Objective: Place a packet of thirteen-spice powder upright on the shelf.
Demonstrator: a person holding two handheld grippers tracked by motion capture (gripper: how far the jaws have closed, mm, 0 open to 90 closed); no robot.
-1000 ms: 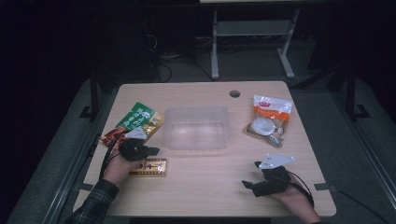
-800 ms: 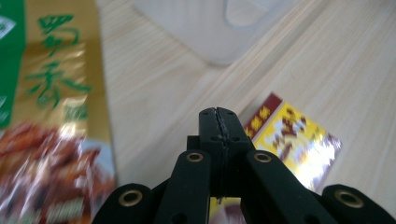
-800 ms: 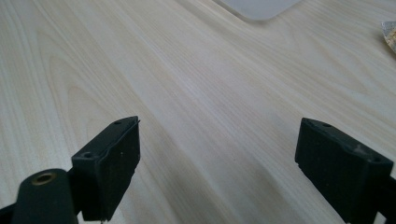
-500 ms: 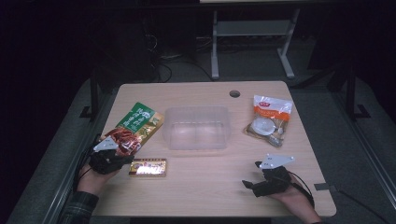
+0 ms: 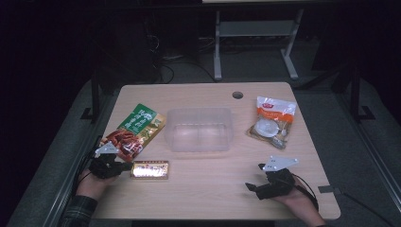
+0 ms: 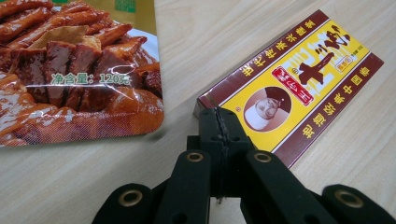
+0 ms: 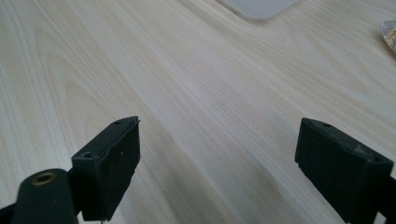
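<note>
Box (image 5: 150,170) lies before the pouch (image 5: 134,131), left of the tub (image 5: 201,129).

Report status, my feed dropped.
Left tongs shut, empty, at box end. Right tongs open, idle. Snack pouch lies beside.

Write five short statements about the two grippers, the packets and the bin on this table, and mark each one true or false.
1. The left gripper has its fingers shut with nothing between them. True.
2. The right gripper is clamped on the white packet. False: it is open over bare table, holding nothing.
3. The clear bin holds the yellow box. False: the box lies on the table, in front of the bin.
4. The left gripper's tips are at a corner of the yellow box. True.
5. The green snack bag lies right of the bin. False: left.
</note>
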